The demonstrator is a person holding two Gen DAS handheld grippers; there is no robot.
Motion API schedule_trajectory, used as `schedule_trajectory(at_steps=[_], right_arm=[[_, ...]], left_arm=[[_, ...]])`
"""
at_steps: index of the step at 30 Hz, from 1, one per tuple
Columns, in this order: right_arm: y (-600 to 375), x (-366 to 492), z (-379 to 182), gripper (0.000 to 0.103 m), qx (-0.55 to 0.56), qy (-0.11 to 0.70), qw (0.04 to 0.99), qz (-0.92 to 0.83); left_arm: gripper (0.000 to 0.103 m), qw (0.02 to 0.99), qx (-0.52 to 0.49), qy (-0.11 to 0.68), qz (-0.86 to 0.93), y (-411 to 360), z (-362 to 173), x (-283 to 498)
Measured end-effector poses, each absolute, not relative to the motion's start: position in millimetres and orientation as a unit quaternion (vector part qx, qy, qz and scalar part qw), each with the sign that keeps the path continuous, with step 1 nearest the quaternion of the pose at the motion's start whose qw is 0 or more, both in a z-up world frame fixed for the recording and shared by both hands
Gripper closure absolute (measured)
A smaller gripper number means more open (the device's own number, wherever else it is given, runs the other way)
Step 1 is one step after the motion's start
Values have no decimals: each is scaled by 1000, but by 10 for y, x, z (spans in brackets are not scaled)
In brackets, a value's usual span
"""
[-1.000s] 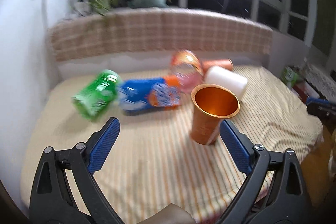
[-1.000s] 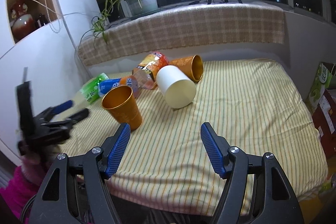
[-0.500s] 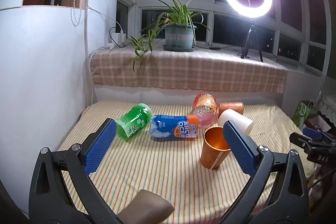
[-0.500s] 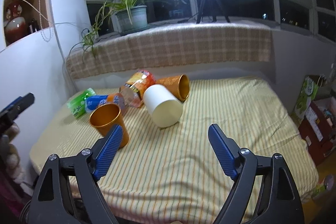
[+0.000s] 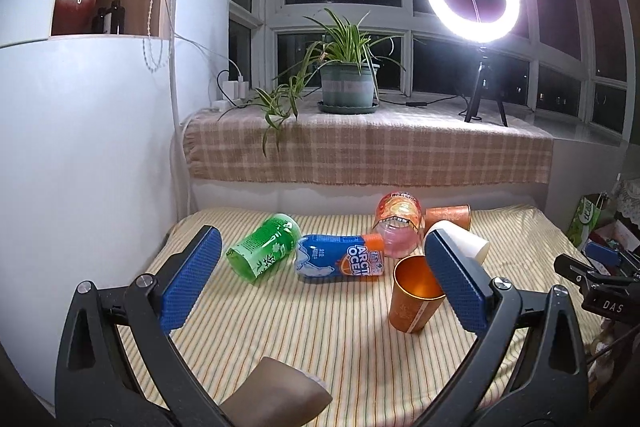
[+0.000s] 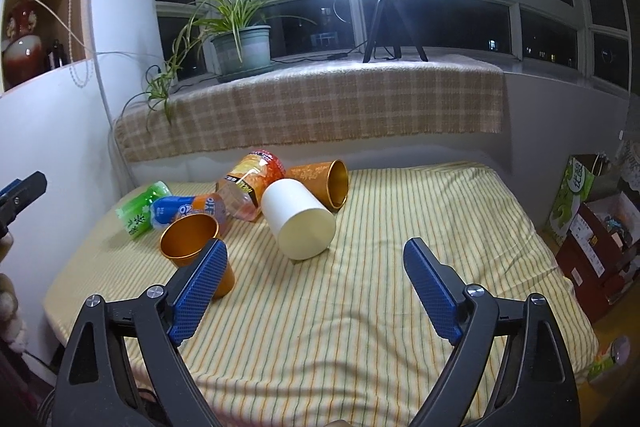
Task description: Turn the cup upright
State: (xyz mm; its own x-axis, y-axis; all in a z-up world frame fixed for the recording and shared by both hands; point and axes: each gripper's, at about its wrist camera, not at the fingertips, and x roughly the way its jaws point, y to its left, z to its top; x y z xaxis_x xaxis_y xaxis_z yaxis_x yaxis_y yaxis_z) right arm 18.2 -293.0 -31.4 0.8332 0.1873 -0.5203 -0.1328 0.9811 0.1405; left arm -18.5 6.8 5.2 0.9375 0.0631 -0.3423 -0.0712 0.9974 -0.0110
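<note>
An orange metal cup stands upright on the striped cloth; it also shows in the right wrist view, partly behind a finger. A white cup lies on its side, open end toward me, and a second orange cup lies on its side behind it. My left gripper is open and empty, held back above the near edge. My right gripper is open and empty, short of the white cup.
A green bottle, a blue-orange bottle and a pink jar lie by the cups. The striped table drops off at right, where boxes stand. A plaid ledge with a plant is behind.
Both grippers have drawn back and up from the table, so the objects look smaller. The upright orange cup stays standing where it was.
</note>
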Motion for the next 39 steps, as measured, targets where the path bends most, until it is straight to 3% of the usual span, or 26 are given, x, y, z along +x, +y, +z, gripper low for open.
schedule_trajectory(at_steps=[39], right_arm=[[-2862,309,-433,13,59,301,948,89]], left_arm=[[0,984,-15,172,42,126,43,-137]])
